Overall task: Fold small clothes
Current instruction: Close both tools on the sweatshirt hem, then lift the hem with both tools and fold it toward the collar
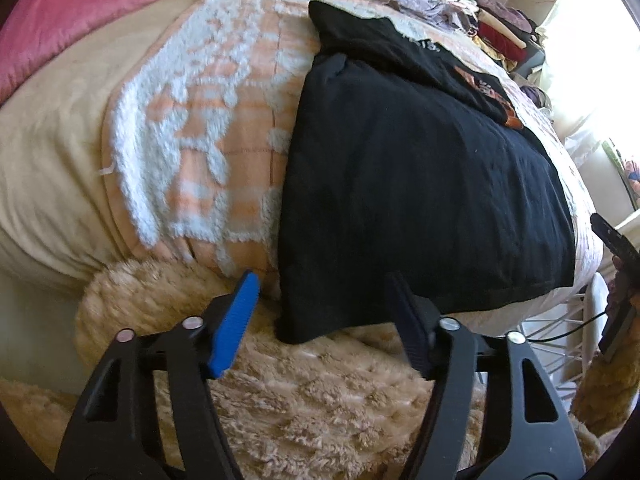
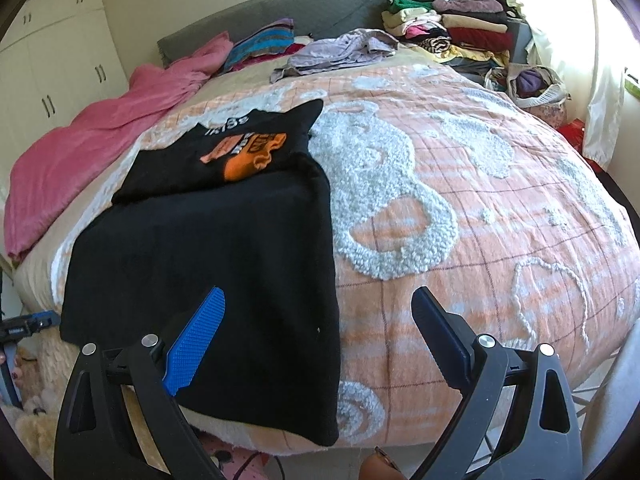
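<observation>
Two open grippers, left gripper (image 1: 320, 300) and right gripper (image 2: 320, 320), angled down.

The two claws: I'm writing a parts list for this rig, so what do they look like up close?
The left claw and the right claw look alike: black plastic arms with cut-out slots and round silver pivot pins. Each finger carries a flat blue pad with a knobbly grip texture. No cable shows on either, and no markings can be read.
</observation>
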Tool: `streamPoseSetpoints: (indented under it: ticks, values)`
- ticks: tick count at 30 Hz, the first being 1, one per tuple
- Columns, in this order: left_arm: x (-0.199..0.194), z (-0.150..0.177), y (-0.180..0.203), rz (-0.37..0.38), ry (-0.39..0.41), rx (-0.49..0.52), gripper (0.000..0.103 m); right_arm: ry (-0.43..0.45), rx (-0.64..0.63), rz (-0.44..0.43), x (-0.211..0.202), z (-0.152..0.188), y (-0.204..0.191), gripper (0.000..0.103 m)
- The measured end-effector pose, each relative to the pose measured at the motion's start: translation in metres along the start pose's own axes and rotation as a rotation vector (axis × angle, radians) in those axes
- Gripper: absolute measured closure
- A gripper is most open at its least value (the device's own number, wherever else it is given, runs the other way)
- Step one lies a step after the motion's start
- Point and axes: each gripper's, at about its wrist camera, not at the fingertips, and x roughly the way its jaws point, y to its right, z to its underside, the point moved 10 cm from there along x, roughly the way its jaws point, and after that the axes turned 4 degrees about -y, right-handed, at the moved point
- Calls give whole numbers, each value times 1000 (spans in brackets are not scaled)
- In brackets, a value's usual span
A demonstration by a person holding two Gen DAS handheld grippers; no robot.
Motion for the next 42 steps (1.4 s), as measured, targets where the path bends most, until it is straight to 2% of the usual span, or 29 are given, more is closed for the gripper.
streamPoseSetpoints:
  ticks: [3,13,16,18,21,24,26,28,30,32,34,35,38,42]
  values:
    - [6,5,2,13,-26,-4,61,-12,-8,-3,0,4,-1,9]
    - [25,3,1,29,-52,-27,61,-109,-59,-33,4,31,-5,10]
    - [27,2,1,30,-54,-25,61,-152,-66,-59,9,44,-7,13]
    - [29,2,1,36,-53,-29,61,-179,-72,-70,12,52,-9,27]
    - [30,0,1,44,-49,-35,61,-223,-85,-85,18,63,-12,42]
    - [30,0,1,48,-47,-37,61,-264,-98,-73,23,74,-10,49]
    - [30,0,1,50,-46,-38,61,-287,-99,-61,28,81,-9,50]
    - [30,0,0,50,-45,-38,61,-286,-88,-63,31,85,-8,50]
    - [30,0,-1,52,-44,-40,61,-280,-82,-66,32,86,-10,55]
    - [30,0,-2,57,-43,-43,61,-275,-92,-85,31,86,-15,71]
    - [31,0,-3,55,-40,-49,61,-269,-95,-84,32,84,-18,79]
    - [31,0,-4,54,-38,-52,61,-258,-101,-88,30,83,-20,87]
    - [30,-1,-4,49,-37,-51,64,-235,-106,-95,25,77,-24,93]
    - [27,-3,-7,46,-30,-66,77,-201,-77,-146,16,66,-29,94]
